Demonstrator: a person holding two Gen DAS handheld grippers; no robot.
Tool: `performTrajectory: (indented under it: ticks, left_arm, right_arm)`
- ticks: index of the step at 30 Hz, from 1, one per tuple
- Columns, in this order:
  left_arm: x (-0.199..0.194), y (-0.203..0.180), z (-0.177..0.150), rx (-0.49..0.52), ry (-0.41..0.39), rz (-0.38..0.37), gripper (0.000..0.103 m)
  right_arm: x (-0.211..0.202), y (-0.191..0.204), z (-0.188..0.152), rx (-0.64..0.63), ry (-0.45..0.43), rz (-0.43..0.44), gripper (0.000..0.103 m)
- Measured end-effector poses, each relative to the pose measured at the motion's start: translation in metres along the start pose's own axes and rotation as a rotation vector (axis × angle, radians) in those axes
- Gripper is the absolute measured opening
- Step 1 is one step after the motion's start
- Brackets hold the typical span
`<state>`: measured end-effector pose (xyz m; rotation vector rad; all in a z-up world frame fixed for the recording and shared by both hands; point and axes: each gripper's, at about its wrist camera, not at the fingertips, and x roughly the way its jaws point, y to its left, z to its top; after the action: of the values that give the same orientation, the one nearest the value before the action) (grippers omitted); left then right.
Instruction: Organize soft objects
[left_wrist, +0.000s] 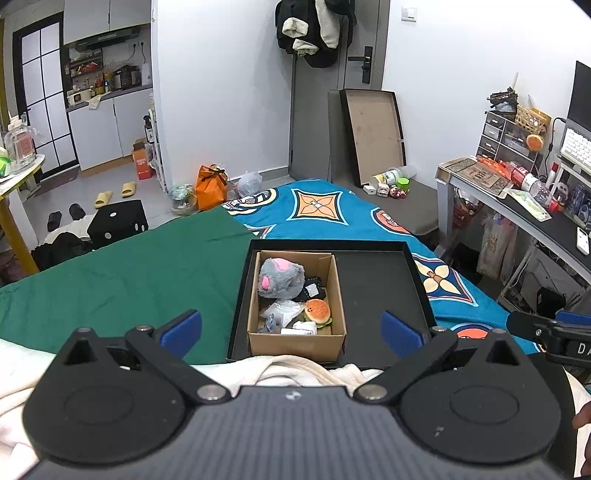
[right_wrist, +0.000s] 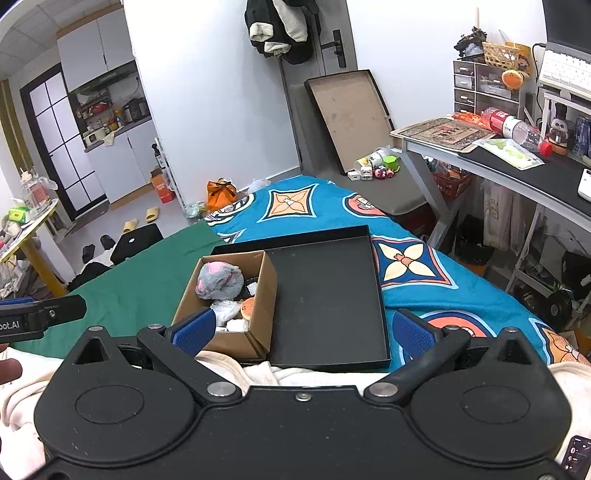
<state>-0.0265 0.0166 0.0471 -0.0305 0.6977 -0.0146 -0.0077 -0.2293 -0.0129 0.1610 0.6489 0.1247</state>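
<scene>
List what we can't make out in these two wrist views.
- Bottom of the cardboard box: left wrist view, covered by the grey plush, burger toy and plastic-wrapped bits.
- Burger toy: right wrist view, mostly hidden behind the box wall.
- Black tray near edge: left wrist view, hidden by the cream fabric.
- Right claw: left wrist view, cut off by the frame edge.
- Small white packets: labels too small to read.

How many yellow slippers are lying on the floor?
2: both on the pale floor past the bed, near the white cabinets, one nearer the camera, the other further back. More could be hidden.
</scene>
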Motion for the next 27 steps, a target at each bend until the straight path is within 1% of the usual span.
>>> performTrajectory:
  ticks: [21, 27]
  left_arm:
    - [0.0035, -0.0091, -0.0073, 0.022, 0.016, -0.012, 0.103]
    - [0.0035, -0.0092, -0.0073, 0.015, 0.017, -0.02, 0.103]
  right_arm:
    - [-0.0012, -0.0063, -0.0037, 0.004, 0.008, -0.018, 0.103]
    - [0.0002, -0.0061, -0.0058, 0.0, 0.014, -0.023, 0.103]
